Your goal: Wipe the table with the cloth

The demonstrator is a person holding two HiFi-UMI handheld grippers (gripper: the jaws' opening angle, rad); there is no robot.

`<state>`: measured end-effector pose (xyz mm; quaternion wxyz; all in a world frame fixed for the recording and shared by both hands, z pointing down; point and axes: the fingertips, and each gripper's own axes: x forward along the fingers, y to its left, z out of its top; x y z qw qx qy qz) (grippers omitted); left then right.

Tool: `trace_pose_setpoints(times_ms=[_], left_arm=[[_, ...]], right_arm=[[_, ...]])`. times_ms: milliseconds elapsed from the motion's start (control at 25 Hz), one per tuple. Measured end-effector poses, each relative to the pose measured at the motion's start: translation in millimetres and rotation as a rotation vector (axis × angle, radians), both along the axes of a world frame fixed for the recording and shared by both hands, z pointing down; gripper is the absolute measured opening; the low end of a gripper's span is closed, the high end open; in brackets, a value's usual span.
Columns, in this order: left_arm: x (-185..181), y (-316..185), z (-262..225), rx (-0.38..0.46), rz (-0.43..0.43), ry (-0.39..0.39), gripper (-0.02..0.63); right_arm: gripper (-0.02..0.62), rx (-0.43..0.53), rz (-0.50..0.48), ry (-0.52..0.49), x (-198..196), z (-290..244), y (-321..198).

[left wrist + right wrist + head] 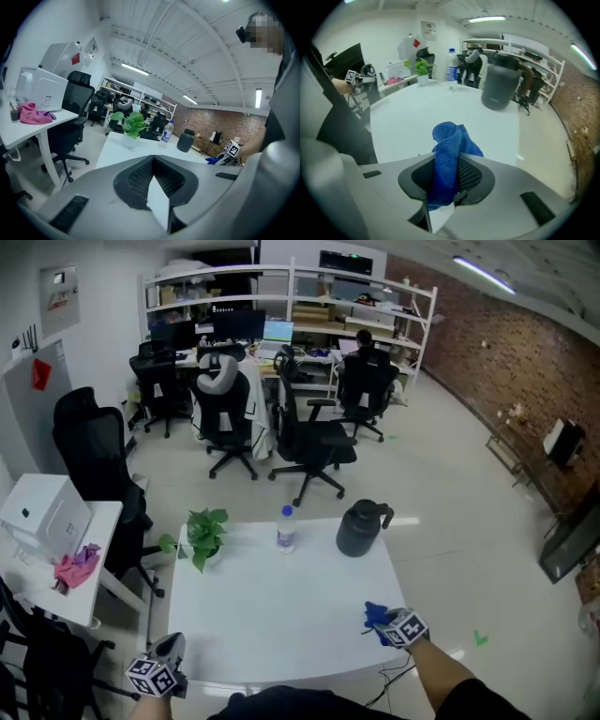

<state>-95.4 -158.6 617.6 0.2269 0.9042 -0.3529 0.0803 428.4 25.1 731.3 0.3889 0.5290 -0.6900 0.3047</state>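
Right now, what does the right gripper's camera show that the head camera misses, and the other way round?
Only the right gripper view shows the right gripper from inside: its jaws pinched shut on the blue cloth, which sticks out past them. Only the head view shows the person's right forearm and a green mark on the floor. Both show the white table, the black jug, the water bottle, the potted plant and the left gripper.
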Motion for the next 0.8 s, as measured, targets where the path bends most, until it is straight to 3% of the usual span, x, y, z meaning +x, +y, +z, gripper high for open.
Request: trace_pose_setpoints(times_ms=[200,320,560,680,800], left_arm=[[27.8,4.5,-8.8,0.002,0.034,-0.046,-0.002],[41.7,10.9,-15.1,0.007,0.05,-0.067,-0.002],[50.6,9.7,-20.1,0.019,0.056,-0.085,-0.002],[51.1,7.6,-24.2,0.025,0.06,-0.083,-0.002],[49.0,1.9,-32.1,0.037,0.062,-0.071,-0.002]], right_arm=[[0.098,-0.039,0.195,0.042,81.0,24.6,51.5],[0.1,-0.016,0.236,0.028,92.8,32.2,61.5],[0.125,0.053,0.23,0.007,91.8,36.3,58.3],[0.168,0.049,0.206,-0.008,85.5,33.1,58.6],[0.309,0.074,0.215,-0.021,80.1,20.9,53.8]])
